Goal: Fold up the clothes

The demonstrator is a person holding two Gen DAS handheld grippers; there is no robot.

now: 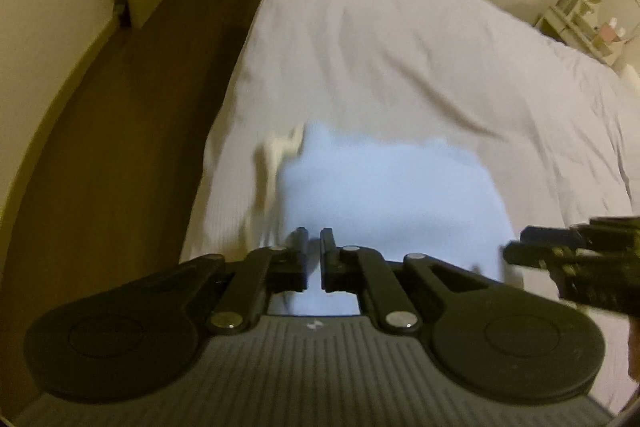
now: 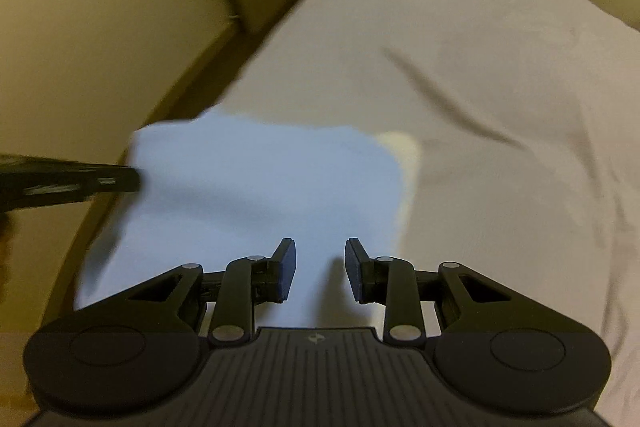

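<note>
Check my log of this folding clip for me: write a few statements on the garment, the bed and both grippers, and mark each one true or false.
1. The light blue garment lies on a bed with a white cover. True.
2. The right gripper is clamped on the garment. False: its jaws stand apart, holding nothing.
3. The left gripper has its jaws nearly together, a narrow gap between them. True.
4. The garment is red. False: it is light blue.
5. A dark floor runs beside the bed. True.
</note>
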